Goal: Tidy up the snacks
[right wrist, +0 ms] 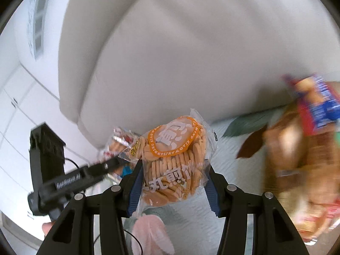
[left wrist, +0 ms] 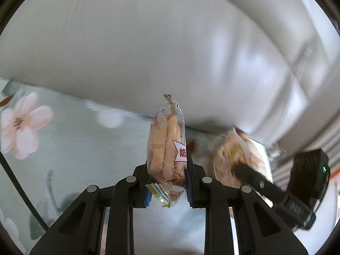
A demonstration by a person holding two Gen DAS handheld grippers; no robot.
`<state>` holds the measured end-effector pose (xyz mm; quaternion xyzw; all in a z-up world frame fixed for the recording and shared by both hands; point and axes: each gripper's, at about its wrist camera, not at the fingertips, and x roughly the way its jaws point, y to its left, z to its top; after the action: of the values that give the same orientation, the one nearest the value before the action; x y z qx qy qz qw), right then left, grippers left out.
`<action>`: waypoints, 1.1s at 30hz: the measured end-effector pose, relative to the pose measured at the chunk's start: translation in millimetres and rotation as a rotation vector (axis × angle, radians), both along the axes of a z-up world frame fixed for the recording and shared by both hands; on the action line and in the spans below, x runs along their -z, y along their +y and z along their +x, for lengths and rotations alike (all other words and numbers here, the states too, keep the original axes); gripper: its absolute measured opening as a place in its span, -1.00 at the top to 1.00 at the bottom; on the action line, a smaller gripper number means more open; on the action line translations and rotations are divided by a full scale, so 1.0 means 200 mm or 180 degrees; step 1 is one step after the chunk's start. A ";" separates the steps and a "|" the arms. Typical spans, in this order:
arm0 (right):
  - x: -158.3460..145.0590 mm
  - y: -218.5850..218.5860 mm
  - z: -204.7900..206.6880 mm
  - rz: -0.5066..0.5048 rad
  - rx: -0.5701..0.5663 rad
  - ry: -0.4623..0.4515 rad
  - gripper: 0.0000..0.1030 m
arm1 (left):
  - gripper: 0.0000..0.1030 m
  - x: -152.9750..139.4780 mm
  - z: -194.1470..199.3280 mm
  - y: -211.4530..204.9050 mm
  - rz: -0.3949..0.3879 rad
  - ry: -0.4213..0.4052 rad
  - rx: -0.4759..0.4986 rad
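My left gripper [left wrist: 166,170] is shut on a clear packet of long bread sticks [left wrist: 166,146], held upright above the floral cloth [left wrist: 74,140]. My right gripper [right wrist: 173,170] is shut on a clear bag of round biscuits [right wrist: 174,159] with an orange ring label. The right gripper and its biscuit bag show blurred at the right of the left wrist view [left wrist: 233,155]. The left gripper and its packet show at the left of the right wrist view [right wrist: 119,144].
A large white cushion or sofa back [left wrist: 148,53] rises behind the cloth. A blurred pile of brown, red and blue snack packs [right wrist: 303,148] lies at the right. White cabinets [right wrist: 19,116] stand at the left. A black cable [left wrist: 19,191] crosses the cloth.
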<state>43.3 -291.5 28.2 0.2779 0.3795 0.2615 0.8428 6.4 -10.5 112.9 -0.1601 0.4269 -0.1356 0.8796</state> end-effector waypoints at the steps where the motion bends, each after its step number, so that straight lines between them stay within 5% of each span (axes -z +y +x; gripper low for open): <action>1: -0.03 -0.07 -0.02 0.0005 0.0078 -0.0035 0.01 | 0.59 -0.02 -0.02 -0.08 0.0020 -0.0035 0.0064; 12: -0.16 -0.85 -0.24 -0.0194 0.0880 -0.0109 0.01 | 0.59 0.00 -0.19 -0.86 0.0169 -0.0006 0.1001; 17: -0.12 -1.03 -0.25 -0.0227 0.1027 -0.0074 0.01 | 0.56 0.08 -0.25 -1.08 0.0281 0.0052 0.1231; 20: -0.11 -1.07 -0.23 -0.0225 0.1048 -0.0054 0.01 | 0.33 0.15 -0.24 -1.17 0.0399 0.0120 0.1320; 22: -0.11 -1.09 -0.24 -0.0212 0.0988 -0.0003 -0.05 | 0.24 0.17 -0.22 -1.22 0.0572 0.0104 0.1323; 24: -0.09 -1.09 -0.21 -0.0349 0.0969 0.0147 -0.60 | -0.11 0.17 -0.20 -1.24 0.0705 0.0060 0.1285; 25: -0.08 -1.09 -0.19 -0.0409 0.0989 0.0204 -0.73 | -0.26 0.15 -0.19 -1.24 0.0717 0.0020 0.1243; 26: -0.08 -1.09 -0.18 -0.0430 0.1018 0.0225 -0.79 | -0.40 0.14 -0.18 -1.22 0.0707 -0.0019 0.1181; 33: -0.04 -1.17 -0.22 -0.0157 0.1138 0.0404 -0.79 | -0.40 0.11 -0.10 -1.11 0.0725 0.0088 0.0979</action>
<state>-0.8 -526.4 36.9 0.3361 0.3828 0.0803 0.8568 -14.5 -232.7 90.3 0.0058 0.4710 -0.2170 0.8550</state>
